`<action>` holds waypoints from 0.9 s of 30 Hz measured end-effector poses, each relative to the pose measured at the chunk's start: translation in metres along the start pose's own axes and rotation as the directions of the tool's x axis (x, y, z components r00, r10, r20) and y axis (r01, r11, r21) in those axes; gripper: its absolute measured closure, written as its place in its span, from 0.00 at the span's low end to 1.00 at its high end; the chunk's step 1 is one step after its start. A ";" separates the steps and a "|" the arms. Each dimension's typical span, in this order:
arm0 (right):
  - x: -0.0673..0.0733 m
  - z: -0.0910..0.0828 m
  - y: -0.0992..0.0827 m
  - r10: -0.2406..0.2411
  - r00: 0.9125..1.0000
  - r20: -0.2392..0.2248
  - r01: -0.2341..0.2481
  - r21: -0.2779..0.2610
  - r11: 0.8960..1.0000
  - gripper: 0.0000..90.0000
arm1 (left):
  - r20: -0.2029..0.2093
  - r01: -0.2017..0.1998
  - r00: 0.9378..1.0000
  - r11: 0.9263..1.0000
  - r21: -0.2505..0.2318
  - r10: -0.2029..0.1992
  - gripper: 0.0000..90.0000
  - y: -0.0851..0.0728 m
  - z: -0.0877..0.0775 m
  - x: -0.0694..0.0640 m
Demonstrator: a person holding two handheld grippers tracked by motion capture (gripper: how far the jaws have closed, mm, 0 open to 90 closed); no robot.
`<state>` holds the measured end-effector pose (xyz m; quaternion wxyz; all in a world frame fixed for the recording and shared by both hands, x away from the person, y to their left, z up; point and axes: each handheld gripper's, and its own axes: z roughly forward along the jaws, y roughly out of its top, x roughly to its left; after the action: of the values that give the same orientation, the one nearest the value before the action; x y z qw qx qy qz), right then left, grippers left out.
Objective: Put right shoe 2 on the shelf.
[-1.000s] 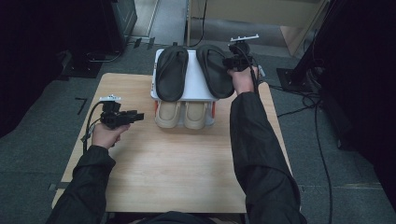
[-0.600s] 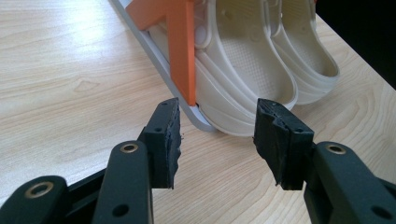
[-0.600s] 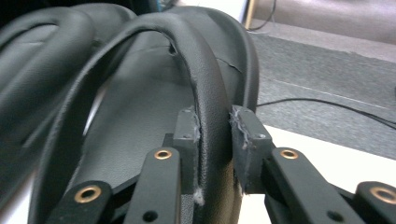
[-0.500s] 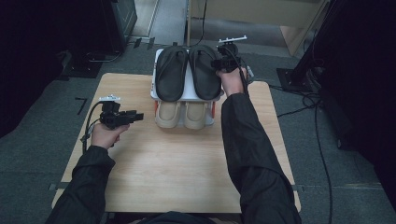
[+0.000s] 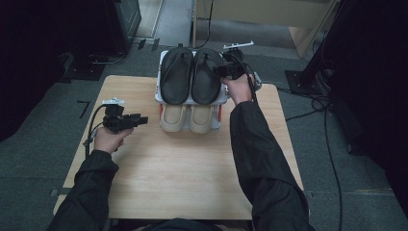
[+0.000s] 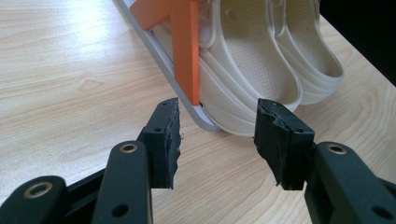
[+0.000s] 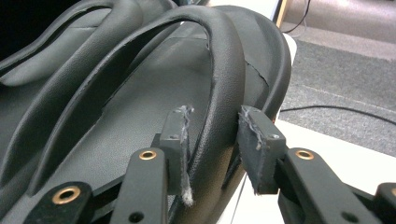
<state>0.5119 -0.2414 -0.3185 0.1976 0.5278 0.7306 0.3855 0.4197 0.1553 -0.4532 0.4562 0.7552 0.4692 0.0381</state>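
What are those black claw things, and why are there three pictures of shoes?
A person sits at a wooden table with a grabbing tool in each hand. One camera looks down from above; the other two ride on the tools and look along their jaws. On the table stands a little shoe rack: black sandals on top, cream clogs below. The right gripper has a sandal's strap between its jaws, which have just been opening, so it is letting go. The left gripper is open, holds nothing, and points at the clogs.
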 end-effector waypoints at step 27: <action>-0.036 -0.042 -0.036 -0.081 0.991 -0.111 0.069 -0.109 0.992 0.57 | -0.022 0.000 1.000 1.000 0.020 0.001 0.45 -0.002 0.004 0.001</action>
<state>0.4732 -0.2946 -0.3244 0.1968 0.4659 0.7389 0.4453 0.4209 0.1542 -0.4575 0.4435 0.7593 0.4744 0.0421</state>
